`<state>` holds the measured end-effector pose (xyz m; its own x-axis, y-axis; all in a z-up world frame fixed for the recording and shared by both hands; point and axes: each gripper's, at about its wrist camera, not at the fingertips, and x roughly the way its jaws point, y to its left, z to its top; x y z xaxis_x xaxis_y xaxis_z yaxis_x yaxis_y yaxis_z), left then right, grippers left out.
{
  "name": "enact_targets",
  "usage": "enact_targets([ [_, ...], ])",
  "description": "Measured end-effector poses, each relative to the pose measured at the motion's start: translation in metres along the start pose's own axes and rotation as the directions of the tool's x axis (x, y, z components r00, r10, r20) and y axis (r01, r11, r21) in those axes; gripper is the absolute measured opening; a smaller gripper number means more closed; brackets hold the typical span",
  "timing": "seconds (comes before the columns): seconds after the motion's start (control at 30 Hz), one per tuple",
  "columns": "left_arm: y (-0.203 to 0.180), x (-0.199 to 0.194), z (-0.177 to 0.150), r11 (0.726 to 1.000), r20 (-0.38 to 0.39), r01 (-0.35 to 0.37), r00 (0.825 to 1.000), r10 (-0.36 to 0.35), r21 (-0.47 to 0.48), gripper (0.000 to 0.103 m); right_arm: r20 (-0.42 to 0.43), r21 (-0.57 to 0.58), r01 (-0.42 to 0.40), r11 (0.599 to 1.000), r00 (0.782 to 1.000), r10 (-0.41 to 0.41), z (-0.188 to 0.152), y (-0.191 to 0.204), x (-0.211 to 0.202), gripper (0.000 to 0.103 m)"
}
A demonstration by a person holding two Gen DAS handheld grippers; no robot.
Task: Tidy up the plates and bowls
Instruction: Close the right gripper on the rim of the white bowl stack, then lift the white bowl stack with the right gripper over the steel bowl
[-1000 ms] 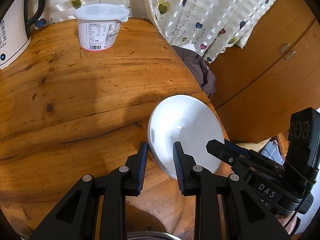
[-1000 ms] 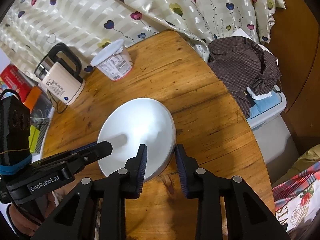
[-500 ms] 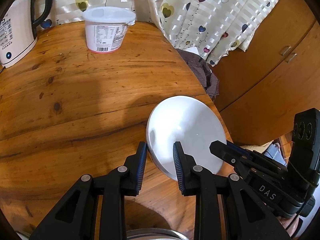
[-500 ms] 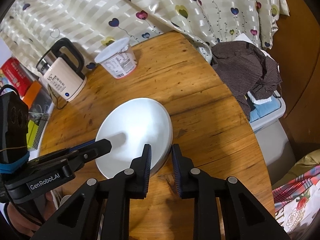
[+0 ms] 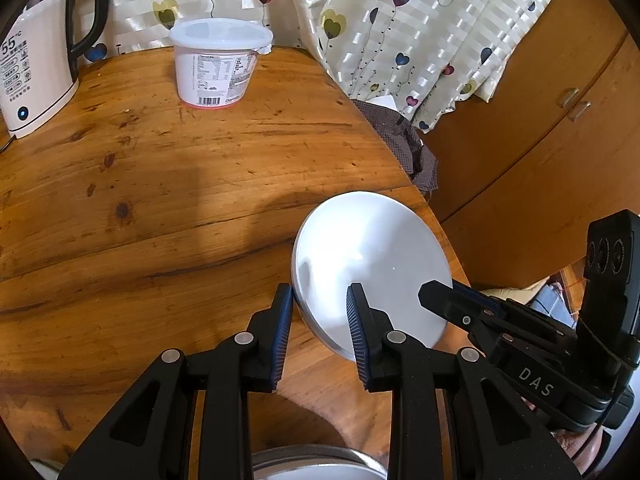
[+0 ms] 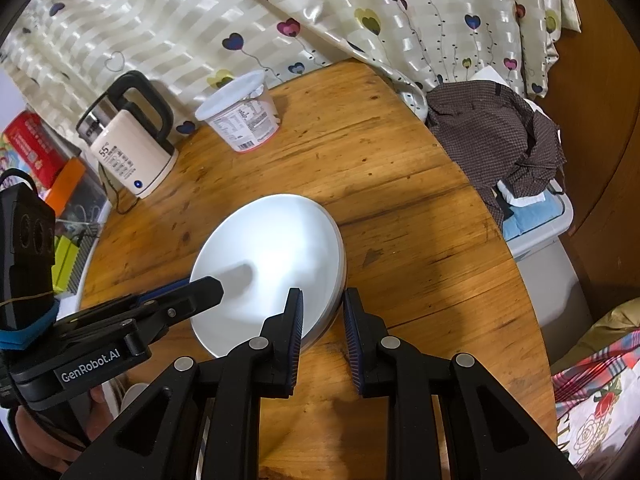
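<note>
The round white shallow plate (image 6: 267, 264) is being taken by its rim from both sides, and it looks like a two-handed lift is the step in hand, with stacking or carrying it off still to come. The next move calls for both grips to be firm and raised together, level, so the plate does not slip or tip. It is plain, glossy and unmarked, with a thick edge that may be a second plate beneath, though I cannot tell. It sits on the round wooden table (image 6: 420, 240) near its edge. The right gripper (image 6: 322, 316) has just been closing, its jaws narrow with the plate's rim between them, apparently pinching it. The left gripper (image 5: 318, 318) straddles the opposite rim, slightly parted; whether its pads press on the plate is unclear.
</note>
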<state>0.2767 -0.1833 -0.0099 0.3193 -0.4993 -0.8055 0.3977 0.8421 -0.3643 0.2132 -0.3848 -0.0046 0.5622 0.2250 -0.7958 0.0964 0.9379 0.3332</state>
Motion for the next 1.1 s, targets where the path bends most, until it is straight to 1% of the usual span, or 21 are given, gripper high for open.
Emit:
enact_targets([
  [0.47,0.004,-0.022,-0.011,1.0,0.025,-0.015,1.0,0.015,-0.014,0.028,0.025,-0.037,-0.026,0.999,0.999,0.027,-0.002,0.021,-0.02,0.02],
  [0.7,0.008,-0.037,-0.014,1.0,0.051,-0.015,0.999,0.016,-0.019,0.028,0.034,-0.052,-0.034,0.998,0.999,0.036,-0.005,0.031,-0.027,0.02],
  [1.1,0.012,-0.055,-0.023,0.999,0.074,-0.007,0.997,0.01,-0.036,0.028,0.041,-0.069,-0.048,0.996,0.998,0.05,-0.006,0.042,-0.035,0.02],
])
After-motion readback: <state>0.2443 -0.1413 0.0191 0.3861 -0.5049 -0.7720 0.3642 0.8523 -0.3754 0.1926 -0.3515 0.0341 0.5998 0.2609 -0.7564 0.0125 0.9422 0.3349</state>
